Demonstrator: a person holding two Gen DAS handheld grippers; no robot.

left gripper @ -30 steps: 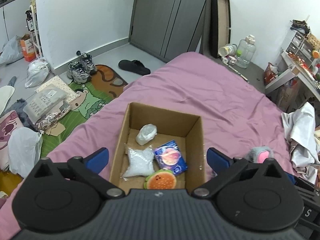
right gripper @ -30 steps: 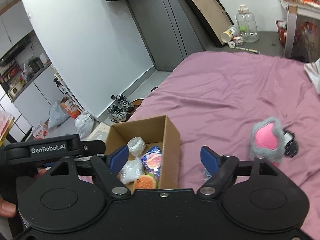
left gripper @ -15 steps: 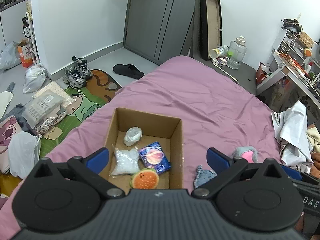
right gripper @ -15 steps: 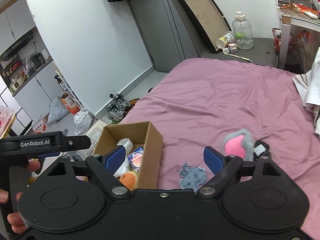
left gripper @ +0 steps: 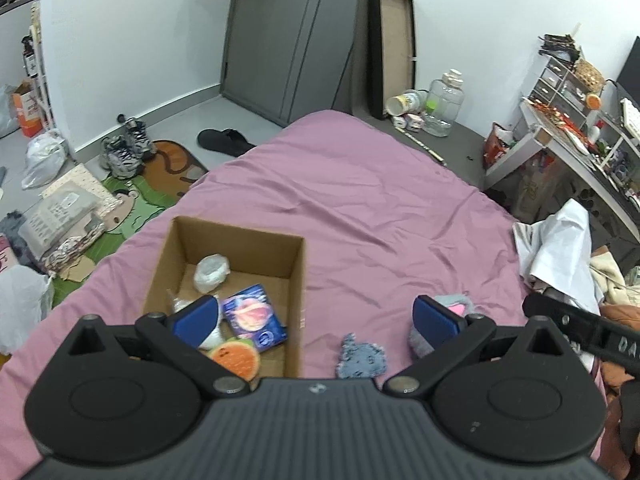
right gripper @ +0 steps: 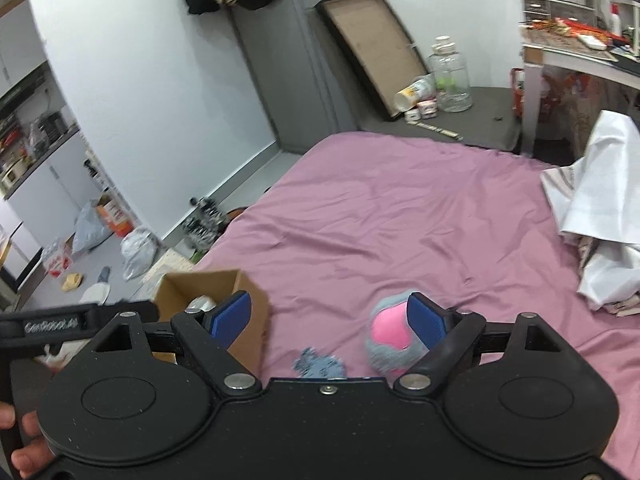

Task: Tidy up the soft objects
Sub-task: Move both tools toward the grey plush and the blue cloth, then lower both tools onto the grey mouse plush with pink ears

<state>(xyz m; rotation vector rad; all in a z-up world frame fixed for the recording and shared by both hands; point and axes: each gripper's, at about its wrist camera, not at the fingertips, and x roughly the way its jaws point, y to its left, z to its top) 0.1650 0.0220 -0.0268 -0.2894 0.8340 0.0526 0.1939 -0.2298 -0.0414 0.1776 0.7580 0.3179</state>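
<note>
The right gripper [right gripper: 328, 322] stands spread and empty, and so does the left gripper [left gripper: 316, 316]. Just ahead of the right claw's right finger lies the grey-and-pink plush [right gripper: 390, 338]; between its fingers, lower, the small blue fuzzy piece [right gripper: 320, 364]. The cardboard box [left gripper: 298, 280] sits to its left, already holding soft items. Risk, as I judge it: closing on the plush off-centre could squeeze it out sideways or snag the pink bedsheet [left gripper: 360, 200].

Sneakers [left gripper: 126, 152], a slipper [left gripper: 224, 141] and a clear jug [left gripper: 443, 104] lie beyond.
</note>
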